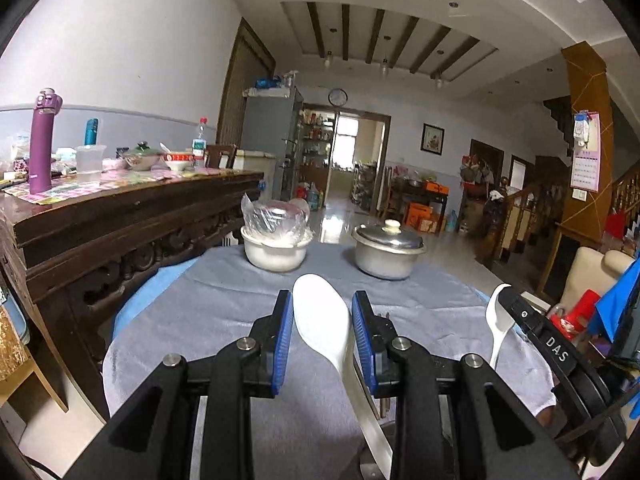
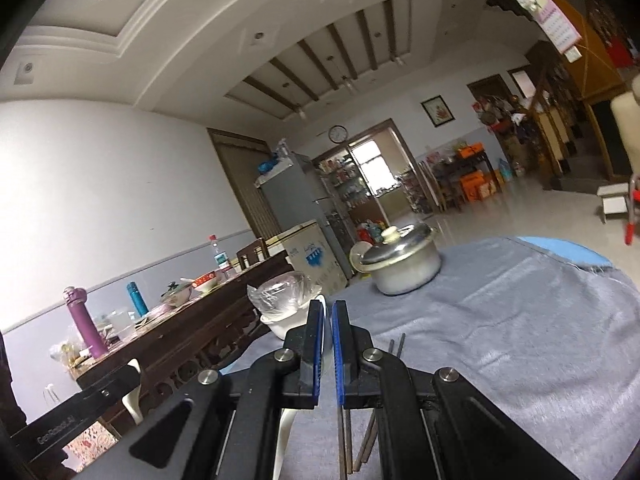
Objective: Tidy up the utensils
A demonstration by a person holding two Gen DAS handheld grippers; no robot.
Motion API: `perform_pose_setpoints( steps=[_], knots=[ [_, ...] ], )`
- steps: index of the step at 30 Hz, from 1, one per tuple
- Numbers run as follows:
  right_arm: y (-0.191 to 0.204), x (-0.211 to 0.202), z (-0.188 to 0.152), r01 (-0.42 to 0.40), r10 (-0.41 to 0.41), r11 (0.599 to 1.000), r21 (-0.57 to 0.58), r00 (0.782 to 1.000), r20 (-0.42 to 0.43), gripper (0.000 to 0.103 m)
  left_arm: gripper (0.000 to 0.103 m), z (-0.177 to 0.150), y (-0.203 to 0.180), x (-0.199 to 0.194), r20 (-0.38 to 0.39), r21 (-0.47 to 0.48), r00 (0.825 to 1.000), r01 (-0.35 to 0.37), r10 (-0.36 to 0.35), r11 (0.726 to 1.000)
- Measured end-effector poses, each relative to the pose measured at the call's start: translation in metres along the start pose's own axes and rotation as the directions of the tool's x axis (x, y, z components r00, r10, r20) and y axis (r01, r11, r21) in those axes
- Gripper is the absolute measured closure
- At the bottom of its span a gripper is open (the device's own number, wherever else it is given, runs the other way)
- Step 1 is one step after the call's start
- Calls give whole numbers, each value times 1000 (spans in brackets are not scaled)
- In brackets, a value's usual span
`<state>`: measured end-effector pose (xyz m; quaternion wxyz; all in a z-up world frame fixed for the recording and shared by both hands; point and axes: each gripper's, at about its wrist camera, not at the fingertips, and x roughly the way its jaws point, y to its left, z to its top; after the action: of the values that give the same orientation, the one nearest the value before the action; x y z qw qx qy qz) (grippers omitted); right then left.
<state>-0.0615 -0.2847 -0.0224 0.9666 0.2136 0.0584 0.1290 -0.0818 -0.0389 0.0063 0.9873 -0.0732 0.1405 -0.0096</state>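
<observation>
While your left claw (image 1: pixel 322 334) stands with its blue pads spread, a white rice spoon (image 1: pixel 324 328) rises between them, its broad bowl tilted up ahead of the fingertips and its handle running back underneath the claw's body; whether either pad touches it cannot be told. Off to the right of that claw, a second white spoon (image 1: pixel 498 320) stands up in front of your right gripper's black body, which shows at the frame's edge.

Your right claw (image 2: pixel 327 336) has its pads drawn nearly together with only a thin slit between them. A sliver of white shows at the left pad's tip and a white handle (image 2: pixel 286 432) hangs below the claw, so it appears to pinch that spoon, though the contact itself is hidden. Under and just right of this claw, the dark chopsticks (image 2: pixel 396 346) poke forward over the grey cloth (image 2: pixel 500 340), their lower ends passing beneath the claw.

Further ahead of both claws, on the far part of the cloth, sit a white bowl (image 1: pixel 274 254) topped with a plastic-wrapped dish to the left and a lidded metal pot (image 1: pixel 386 254) to the right, well apart from each other. Beyond the left claw's left side runs a dark carved sideboard (image 1: pixel 120 216) carrying a purple bottle (image 1: pixel 42 144).
</observation>
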Motion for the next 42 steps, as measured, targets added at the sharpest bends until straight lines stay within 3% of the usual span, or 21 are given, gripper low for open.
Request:
perform_pose_setpoints(
  steps=[8,15,31,42],
  knots=[
    [13,-1,-6,-60,60,996,-66,998,-4,97,71,-12,-8,-8,89,60,996,5,-10,998],
    [32,-4,-15,-98,97,982,-164,995,-9,97,71,-19,-10,-10,108,98,994,18,-29,995],
    [45,-10,-40,-132,112,942,-309,990,-81,97,71,-27,-14,-10,95,148,993,50,-65,988],
    [39,-18,-41,-158,121,949,-273,982,-148,96,68,-31,-20,-14,62,182,992,95,-108,979]
  ],
)
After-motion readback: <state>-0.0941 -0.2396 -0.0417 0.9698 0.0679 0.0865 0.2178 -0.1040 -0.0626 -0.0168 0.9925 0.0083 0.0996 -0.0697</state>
